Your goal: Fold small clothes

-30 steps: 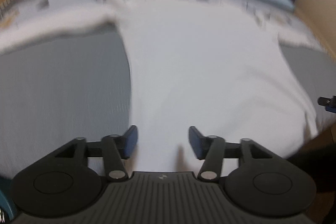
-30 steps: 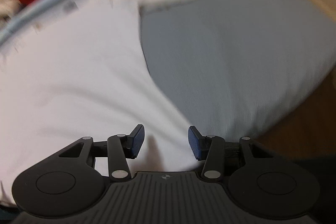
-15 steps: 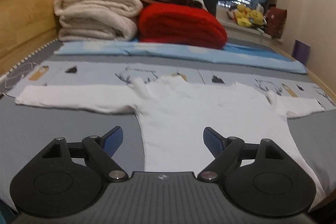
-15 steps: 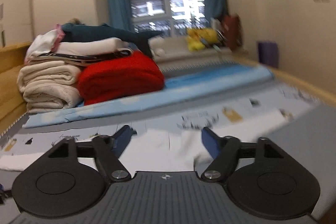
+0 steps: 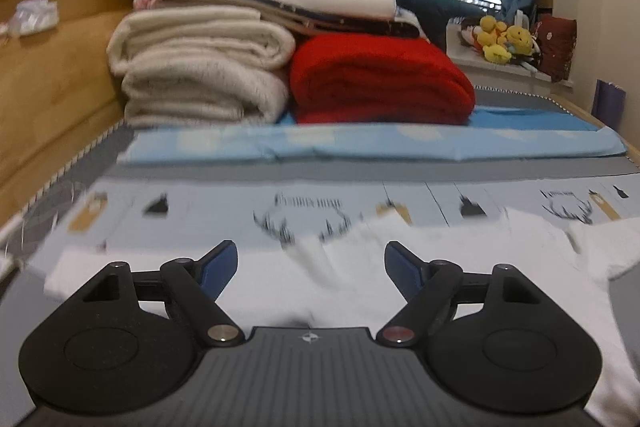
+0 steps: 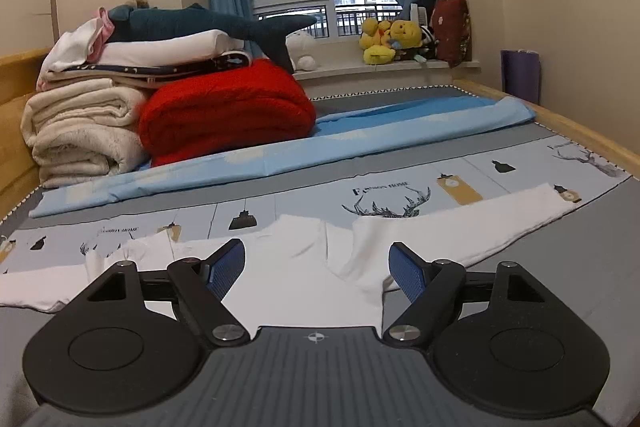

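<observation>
Both tools, the left tool (image 5: 311, 263) and the right tool (image 6: 318, 265), we hold with jaws apart and empty above the white shirt (image 6: 304, 279), which lies flat on the bed (image 6: 580, 259), sleeves stretched sideways.

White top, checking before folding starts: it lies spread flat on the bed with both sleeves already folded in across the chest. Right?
Not quite. The white top lies flat on the bed, but both sleeves stretch straight out sideways, as the right wrist view shows.

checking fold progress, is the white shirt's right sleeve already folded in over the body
No, in the right wrist view the white shirt's sleeve lies stretched straight out to the side on the bed.
</observation>
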